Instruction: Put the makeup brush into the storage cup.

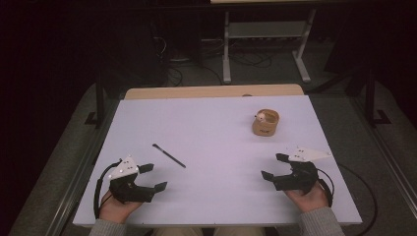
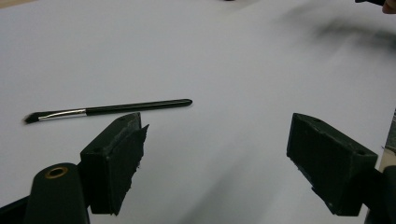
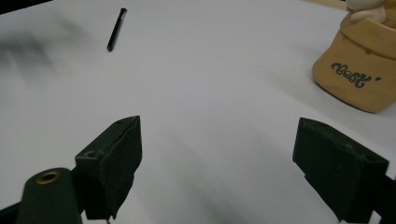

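Observation:
A thin black makeup brush with a silver ferrule lies flat on the white table, left of centre. In the left gripper view the brush sits just beyond the jaws, bristles to the left. A tan sack-shaped holder stands at the right rear with a small pale figure in it. Its printed side shows in the right gripper view. My left gripper rests open near the front left, empty. My right gripper is open near the front right, empty, short of the holder.
The brush appears far off in the right gripper view. A strip of bare wood runs along the table's far edge. Beyond it, on the dark floor, stand white desk legs and cables.

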A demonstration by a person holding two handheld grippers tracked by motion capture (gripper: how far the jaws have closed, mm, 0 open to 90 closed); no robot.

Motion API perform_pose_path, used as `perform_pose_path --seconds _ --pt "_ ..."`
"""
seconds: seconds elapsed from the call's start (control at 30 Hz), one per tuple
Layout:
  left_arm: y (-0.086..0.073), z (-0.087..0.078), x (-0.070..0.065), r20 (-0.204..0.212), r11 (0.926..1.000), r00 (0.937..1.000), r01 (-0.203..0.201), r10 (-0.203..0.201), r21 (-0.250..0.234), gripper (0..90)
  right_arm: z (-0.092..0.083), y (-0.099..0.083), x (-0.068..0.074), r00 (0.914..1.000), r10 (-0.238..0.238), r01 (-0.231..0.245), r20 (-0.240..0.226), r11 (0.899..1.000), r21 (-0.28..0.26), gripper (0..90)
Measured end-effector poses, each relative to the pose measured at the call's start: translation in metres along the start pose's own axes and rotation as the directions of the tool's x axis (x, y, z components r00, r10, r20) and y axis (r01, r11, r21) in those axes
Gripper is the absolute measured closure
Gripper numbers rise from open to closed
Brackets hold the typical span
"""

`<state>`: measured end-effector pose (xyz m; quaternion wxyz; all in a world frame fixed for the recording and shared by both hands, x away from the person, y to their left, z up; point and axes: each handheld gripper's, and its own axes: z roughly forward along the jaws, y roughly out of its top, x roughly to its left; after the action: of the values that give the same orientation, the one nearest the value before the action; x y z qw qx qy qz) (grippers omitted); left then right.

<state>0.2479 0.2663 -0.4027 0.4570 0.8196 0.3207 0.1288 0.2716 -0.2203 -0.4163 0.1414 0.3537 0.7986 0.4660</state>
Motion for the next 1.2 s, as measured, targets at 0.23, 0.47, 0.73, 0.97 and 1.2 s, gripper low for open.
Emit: perform_pose_path --seconds 0.23,0.47,0.73,0.97,1.2 --pt "0.002 -0.001 -0.002 0.007 0.9999 0.9999 -0.010 0.010 -0.001 18.1 -0.001 0.000 0.001 1.0000 0.002 -0.002 -0.001 1.000 0.000 14.4" --pt "0.001 0.001 -0.003 0.011 0.9999 0.9999 -0.011 0.010 0.004 18.2 -0.001 0.000 0.000 1.0000 0.009 -0.009 -0.002 1.000 0.004 14.4" --pt "0.000 0.000 -0.003 0.007 0.9999 0.9999 -0.013 0.013 0.007 18.2 0.000 0.001 0.001 0.9999 0.008 -0.008 -0.009 1.000 0.011 14.3" --pt "-0.001 0.001 -0.002 0.007 0.9998 0.9999 -0.012 0.012 0.014 18.5 0.001 0.007 0.003 0.9997 0.002 -0.002 -0.023 1.000 0.018 14.3" --pt "-0.002 0.000 -0.002 0.002 0.9998 0.9999 -0.011 0.011 0.015 18.9 0.006 0.017 0.007 0.9991 -0.018 0.019 -0.039 0.999 0.040 14.4"
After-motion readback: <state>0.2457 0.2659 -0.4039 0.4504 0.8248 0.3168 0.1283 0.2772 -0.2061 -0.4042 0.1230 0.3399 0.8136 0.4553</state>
